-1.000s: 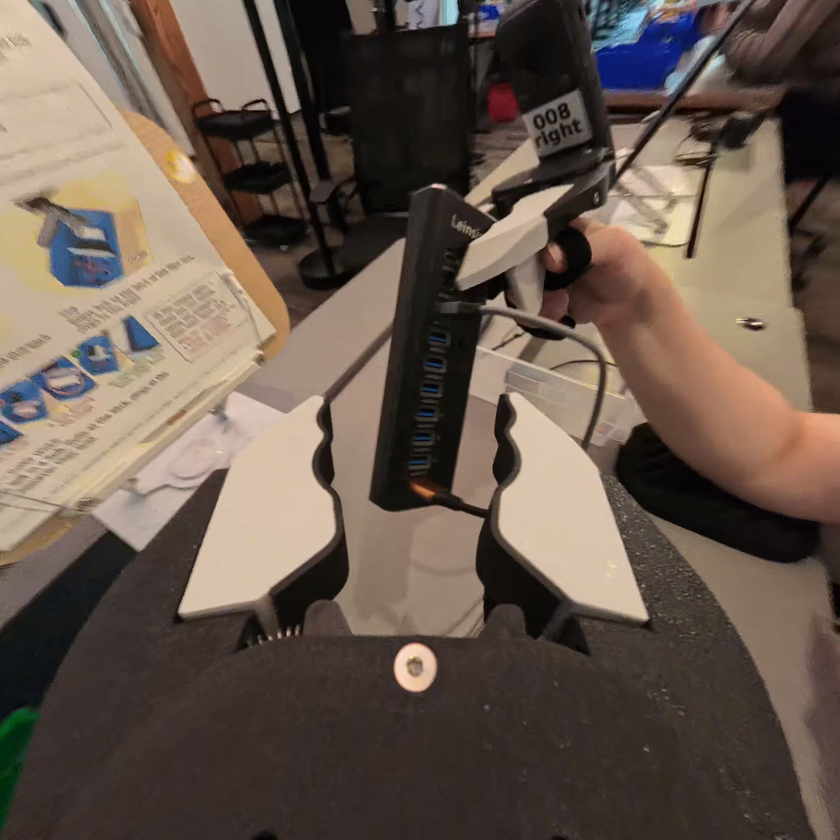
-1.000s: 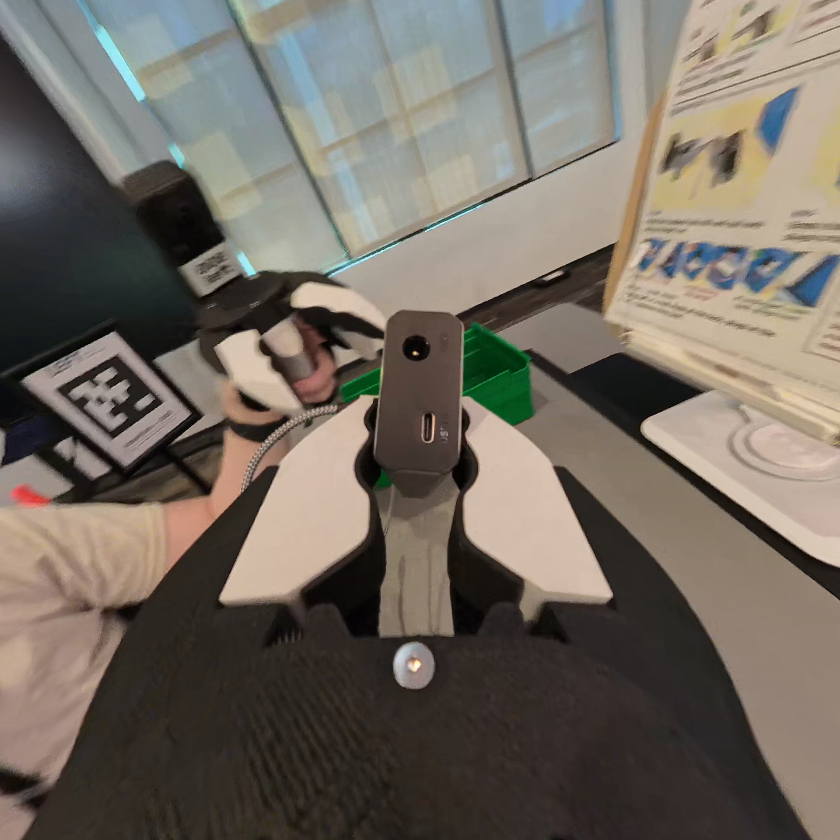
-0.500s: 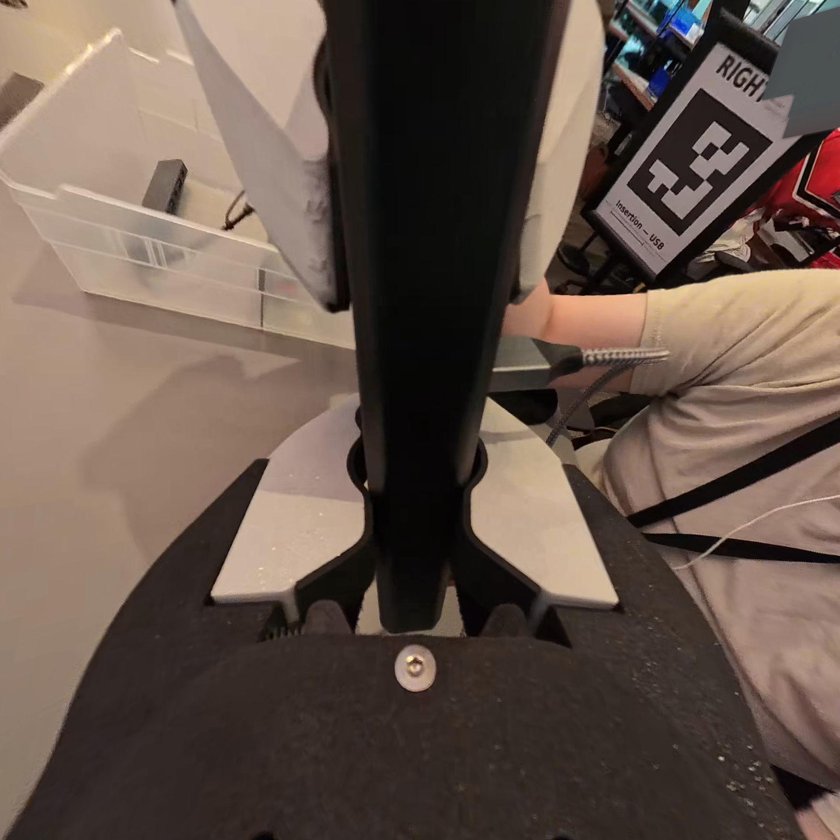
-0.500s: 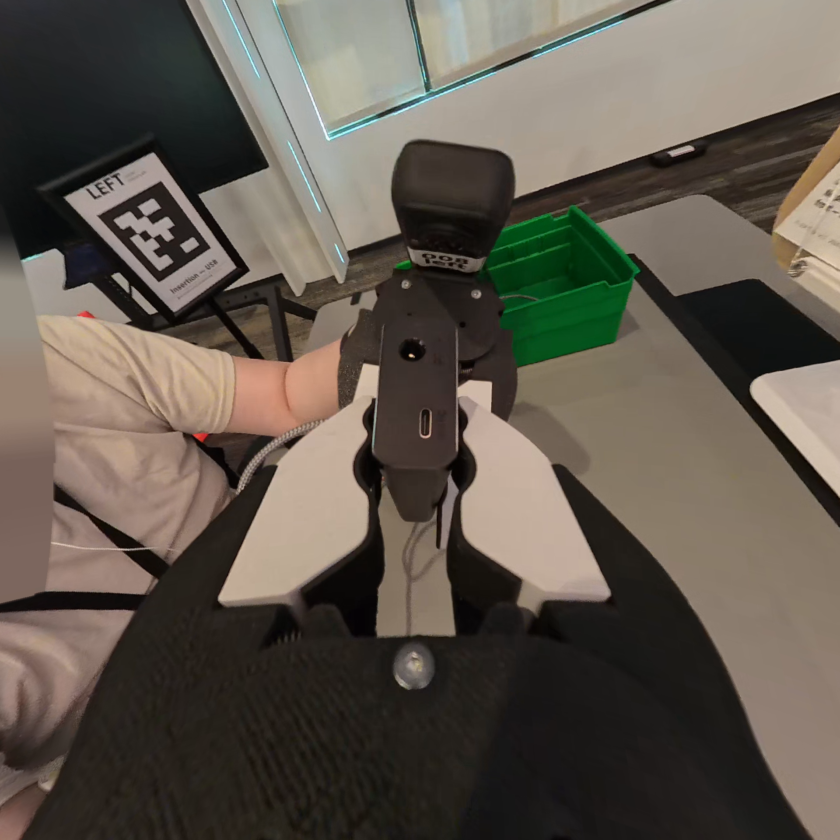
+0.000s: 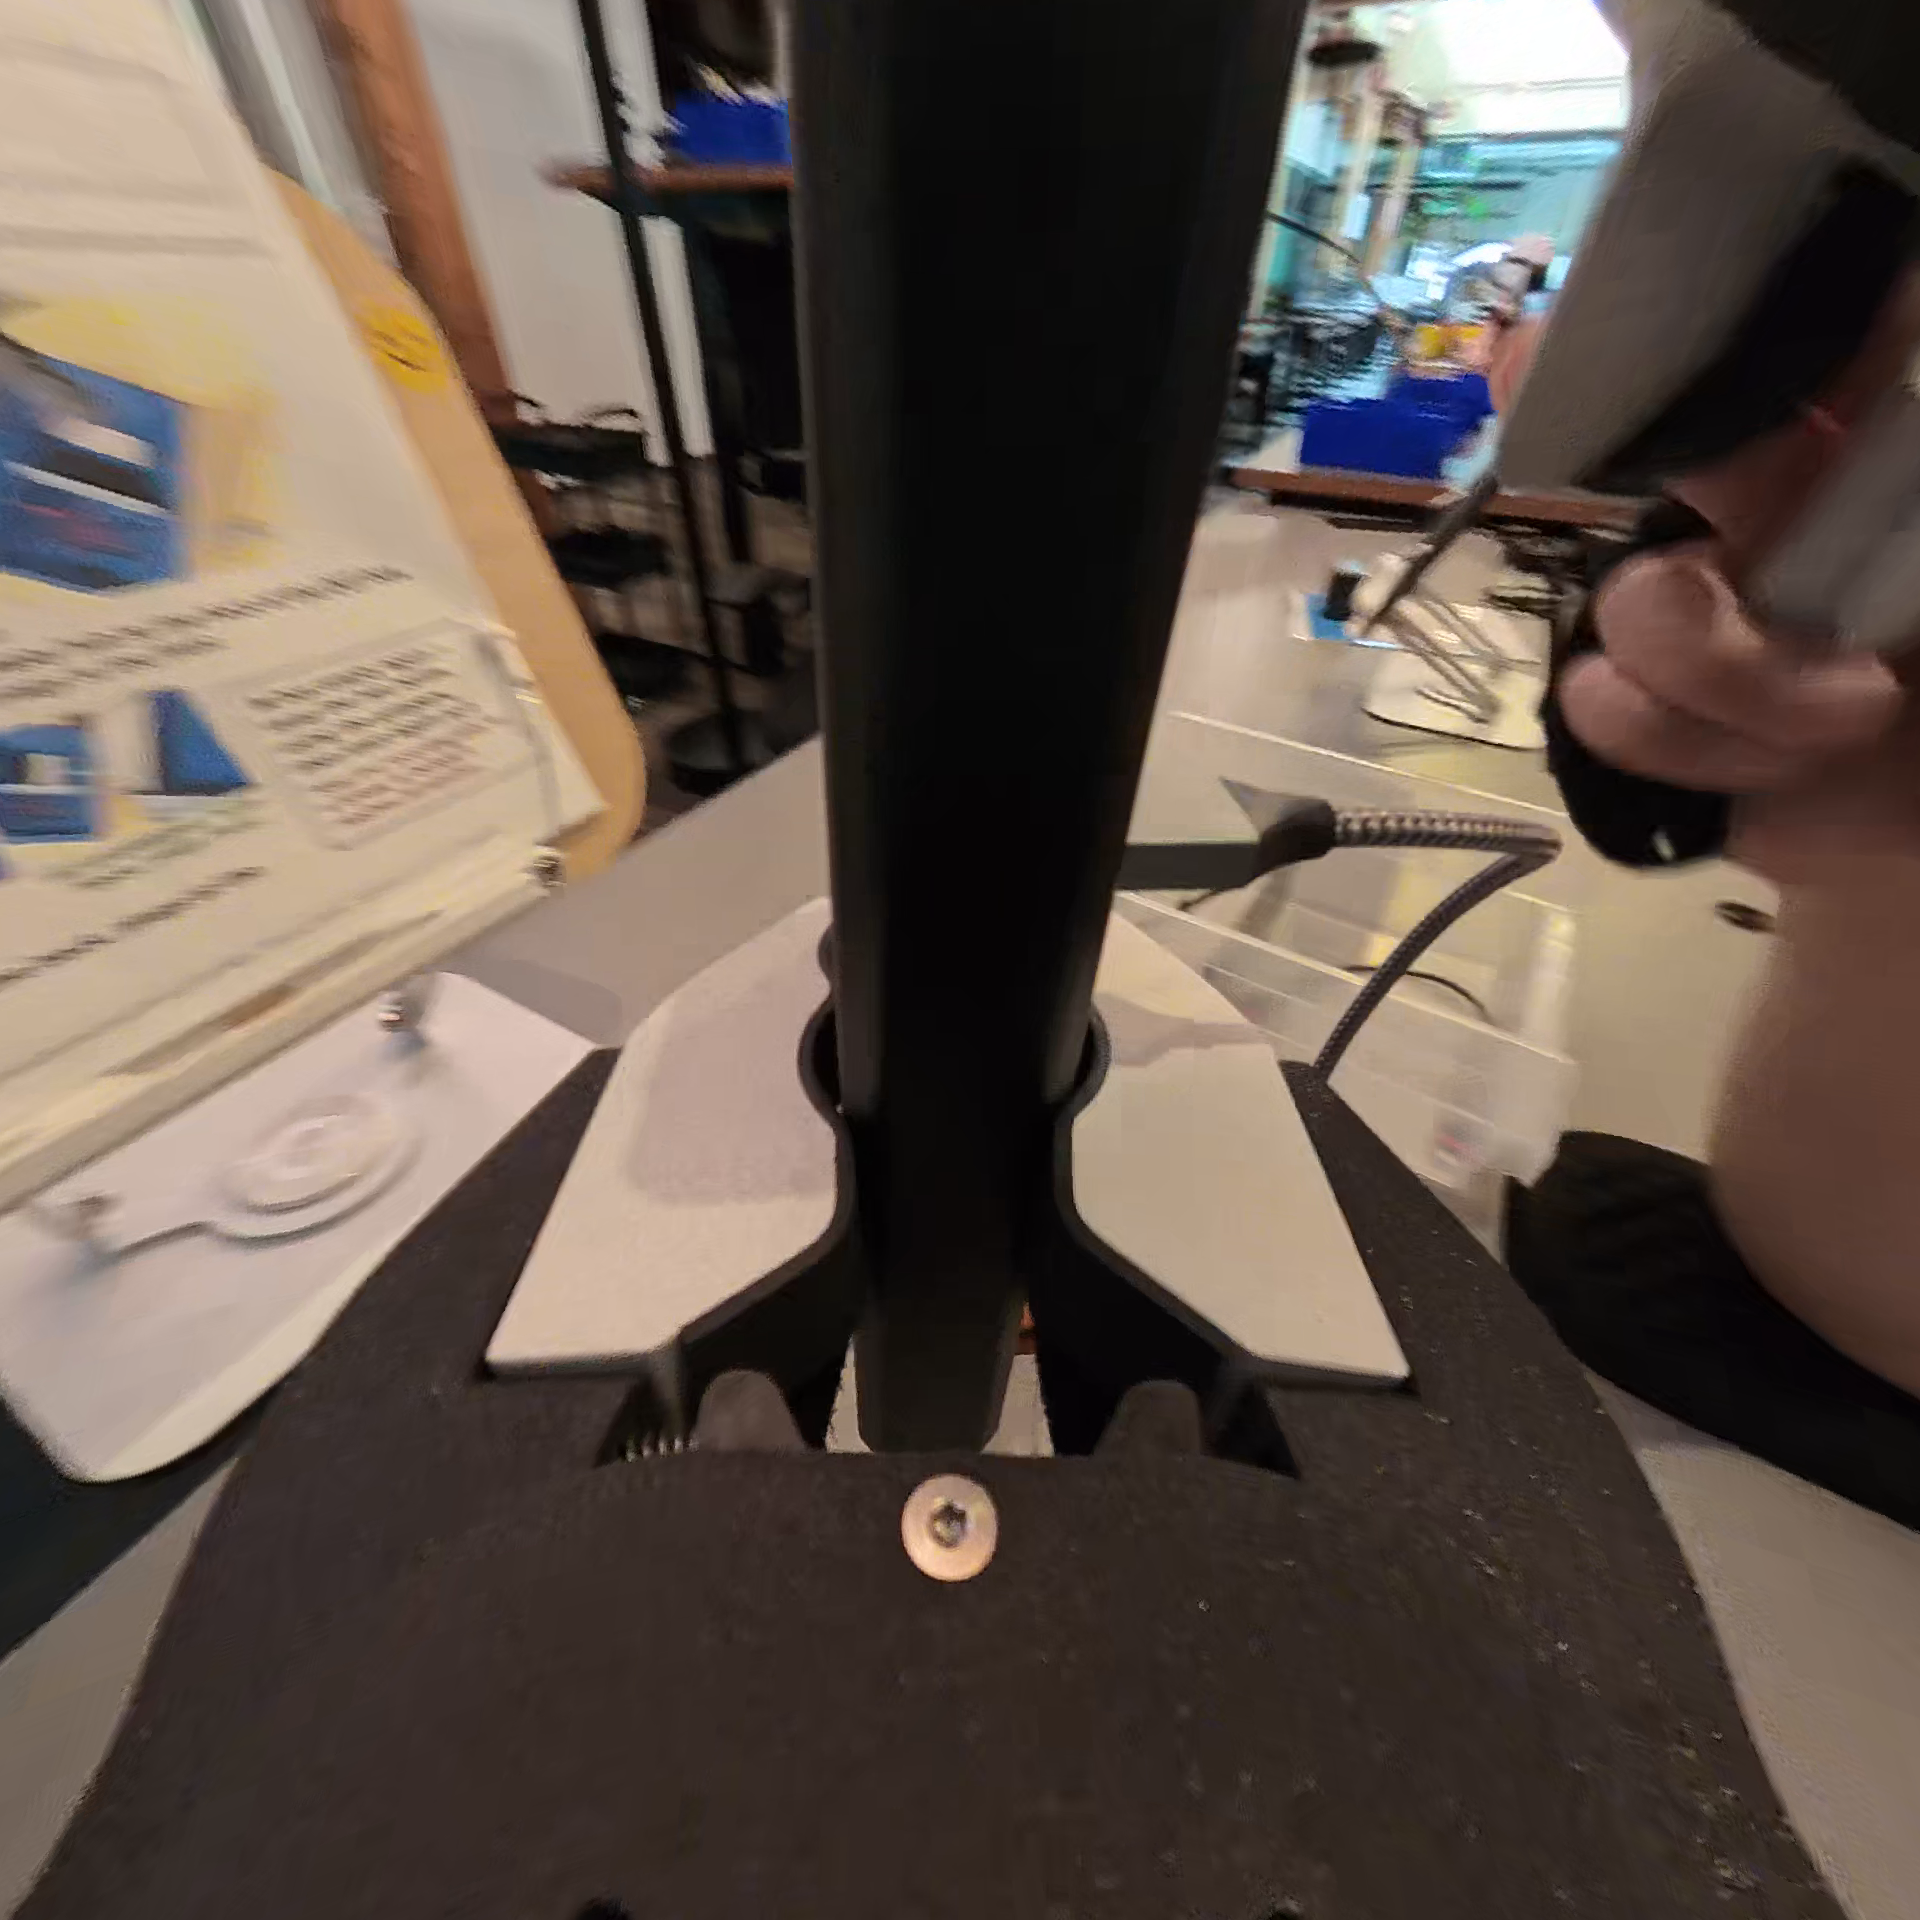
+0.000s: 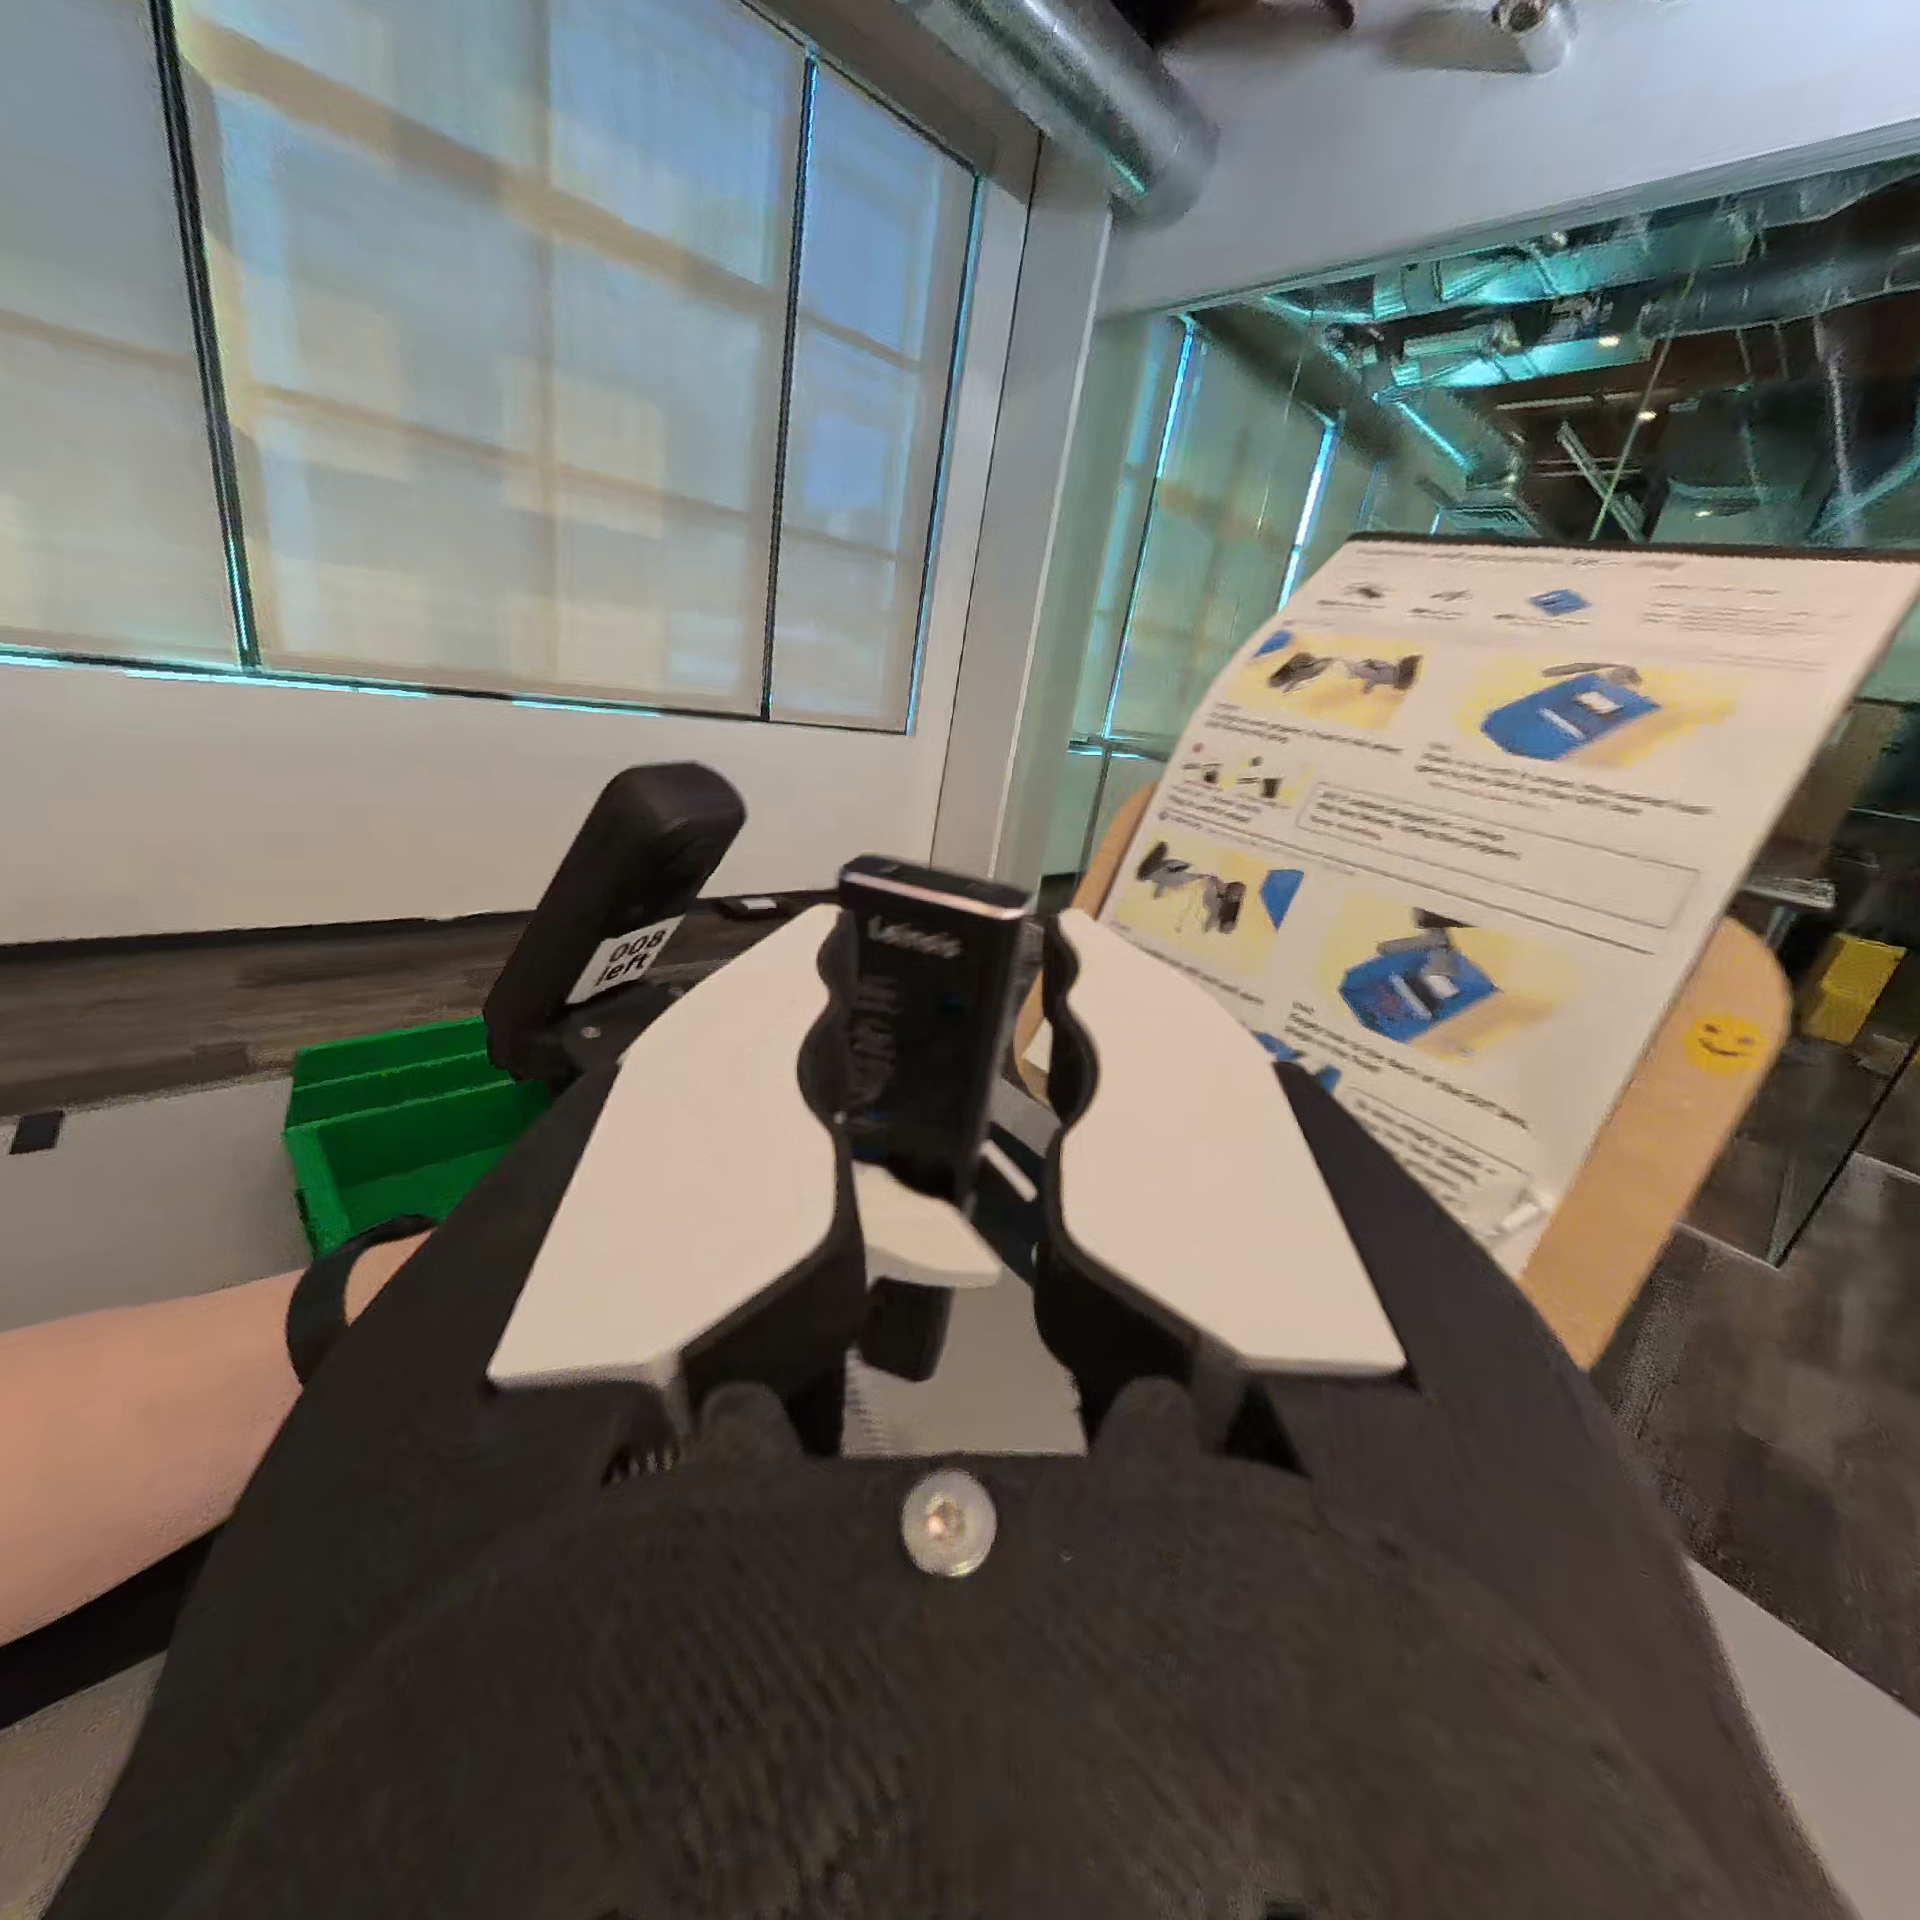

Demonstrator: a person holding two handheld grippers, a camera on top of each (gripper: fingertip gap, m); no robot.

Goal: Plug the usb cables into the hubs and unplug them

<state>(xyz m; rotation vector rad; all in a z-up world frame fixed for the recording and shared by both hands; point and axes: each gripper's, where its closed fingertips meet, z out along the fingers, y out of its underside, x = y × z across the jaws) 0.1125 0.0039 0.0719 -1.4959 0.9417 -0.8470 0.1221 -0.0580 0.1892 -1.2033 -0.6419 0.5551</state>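
Observation:
A long black USB hub [image 5: 997, 623] stands upright out of my left gripper [image 5: 961, 956], which is shut on its lower end. A grey braided cable [image 5: 1455, 883] is plugged into the hub's right side and hangs down to the right. In the right wrist view the hub [image 6: 925, 1008] stands just past my right gripper [image 6: 940, 925], which is open and empty. A white finger [image 6: 925, 1236] of the left gripper shows under the hub. The right gripper's finger [image 5: 1704, 260] and the hand holding it are at the upper right, apart from the hub.
An instruction sheet on a wooden board stand [image 5: 260, 675] leans at the left, also seen in the right wrist view [image 6: 1455, 883]. A clear plastic box [image 5: 1403, 1039] and a black pad [image 5: 1662, 1299] lie at the right. A green bin [image 6: 395, 1122] sits on the grey table. Some 12 cm of space lies between my two pairs of fingers.
A second ago the right gripper held the hub and the left was open. The left then closed on it. Now the right has opened and let go.

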